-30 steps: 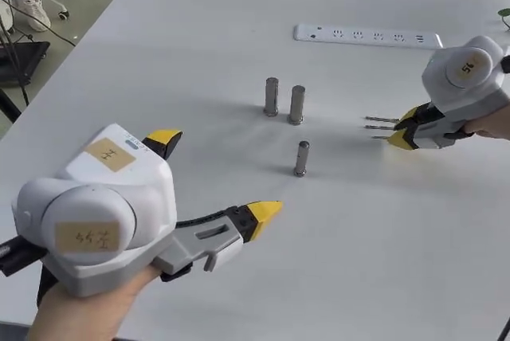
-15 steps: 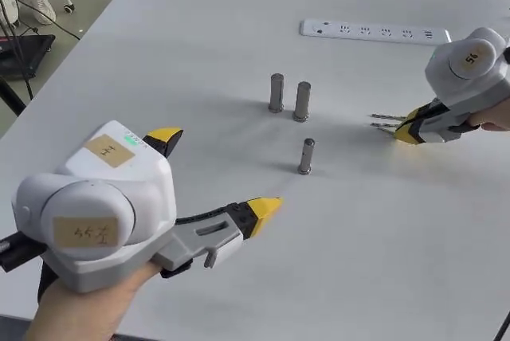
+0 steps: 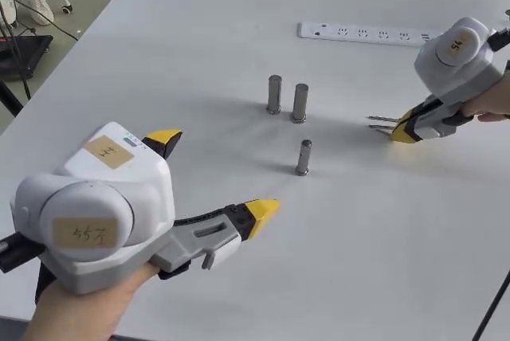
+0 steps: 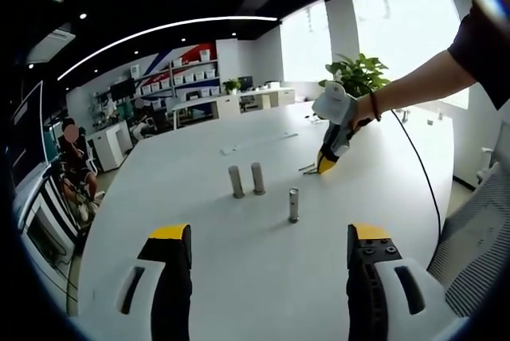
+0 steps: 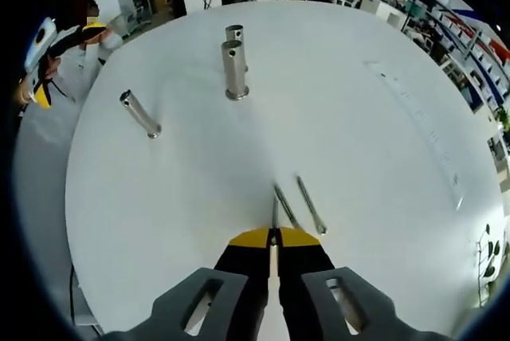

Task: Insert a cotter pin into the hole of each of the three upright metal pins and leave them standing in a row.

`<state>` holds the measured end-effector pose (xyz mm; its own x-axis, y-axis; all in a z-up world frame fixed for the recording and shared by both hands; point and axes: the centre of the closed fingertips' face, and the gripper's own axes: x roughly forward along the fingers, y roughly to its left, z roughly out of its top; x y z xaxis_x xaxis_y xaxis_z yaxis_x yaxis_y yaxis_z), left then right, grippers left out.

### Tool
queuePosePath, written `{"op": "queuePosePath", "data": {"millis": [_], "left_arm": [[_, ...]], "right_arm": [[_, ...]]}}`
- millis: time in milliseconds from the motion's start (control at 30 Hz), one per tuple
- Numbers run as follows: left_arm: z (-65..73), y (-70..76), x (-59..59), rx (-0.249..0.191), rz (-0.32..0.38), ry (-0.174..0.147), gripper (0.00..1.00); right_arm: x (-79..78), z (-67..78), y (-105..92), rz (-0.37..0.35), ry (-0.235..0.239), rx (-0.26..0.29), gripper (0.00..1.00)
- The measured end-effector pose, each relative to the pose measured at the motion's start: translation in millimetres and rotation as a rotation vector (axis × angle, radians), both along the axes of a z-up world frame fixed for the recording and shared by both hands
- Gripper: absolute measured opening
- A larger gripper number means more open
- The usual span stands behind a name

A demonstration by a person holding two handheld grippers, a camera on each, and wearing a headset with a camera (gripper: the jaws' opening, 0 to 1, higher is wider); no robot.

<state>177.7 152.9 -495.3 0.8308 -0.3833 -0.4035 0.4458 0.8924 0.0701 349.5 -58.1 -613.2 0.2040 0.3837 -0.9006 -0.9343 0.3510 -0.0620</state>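
1. Holds the left gripper (image 3: 213, 174) released at the near left, jaws spread wide with nothing between them. Aims it across the white surface (image 3: 159, 54) at the metal pins, well apart from them.
2. Counts three metal pins, all upright on the surface. Finds the left metal pin (image 3: 274, 94) just beside the middle metal pin (image 3: 300, 103), and the near metal pin (image 3: 304, 157) standing alone in front of them, closer to the person.
3. Clenches the right gripper (image 3: 398, 135) at the right on the cotter pins (image 5: 284, 206). Counts three in the right gripper view, fanning from the closed tips toward the metal pins and well short of them.
4. Finds one power strip (image 3: 366, 34) flat on the surface behind, beyond all three metal pins.
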Motion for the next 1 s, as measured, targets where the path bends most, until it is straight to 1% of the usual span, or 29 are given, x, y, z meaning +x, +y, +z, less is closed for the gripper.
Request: {"op": "queuePosePath", "data": {"millis": [133,200,267,333,400,433,467,500,567,667,733,767,867,900,967,1000], "left_arm": [[-2.9,-0.3,-1.4,0.002,-0.003,0.014,0.77],[-5.7,-0.5,-2.2,0.007,-0.006,0.027,0.76],[-7.3,-0.6,-2.7,0.004,-0.006,0.040,0.74],[-6.5,-1.2,-2.6,-0.002,-0.009,0.040,0.73],[-5.6,-1.1,-2.4,0.000,-0.009,0.039,0.73],[-5.6,-1.1,-2.4,0.001,-0.010,0.041,0.73],[-6.0,-1.0,-2.6,0.002,-0.010,0.047,0.72],[-6.3,-1.1,-2.8,0.003,-0.012,0.050,0.71],[-6.8,-1.7,-3.0,0.007,-0.017,0.055,0.70],[-7.1,-3.8,-3.3,0.005,-0.024,0.061,0.68],[-6.5,-5.6,-3.1,0.004,-0.029,0.061,0.65],[-6.1,-6.7,-2.9,0.003,-0.033,0.062,0.64],[-4.7,-8.9,-1.9,-0.004,-0.041,0.065,0.62],[-4.0,-9.4,-1.6,-0.006,-0.044,0.063,0.61],[-2.8,-10.5,-0.7,-0.008,-0.050,0.062,0.59],[-2.1,-11.0,0.3,-0.012,-0.052,0.065,0.59]], "right_arm": [[-0.3,1.2,0.2,0.015,-0.018,-0.012,0.00],[-1.0,1.8,1.8,0.045,-0.044,-0.012,0.00],[-2.9,2.3,2.1,0.037,-0.045,-0.011,0.00],[-6.1,4.1,5.3,0.065,-0.066,-0.007,0.00],[-9.8,6.1,7.7,0.064,-0.075,-0.003,0.00],[-8.0,6.7,8.0,0.062,-0.080,0.002,0.00],[-9.1,9.7,11.4,0.060,-0.087,0.023,0.00],[-9.2,11.2,12.6,0.065,-0.093,0.029,0.00],[-14.3,16.0,17.1,0.106,-0.116,0.031,0.00],[-23.7,23.9,22.9,0.150,-0.143,0.033,0.00],[-30.0,31.6,28.8,0.179,-0.171,0.046,0.00],[-34.1,36.9,33.4,0.210,-0.195,0.053,0.00],[-41.9,46.1,38.6,0.237,-0.238,0.050,0.00],[-46.4,51.1,42.6,0.254,-0.255,0.057,0.00],[-53.9,57.8,47.6,0.264,-0.267,0.072,0.00],[-58.9,62.6,51.1,0.280,-0.283,0.075,0.00]]}}
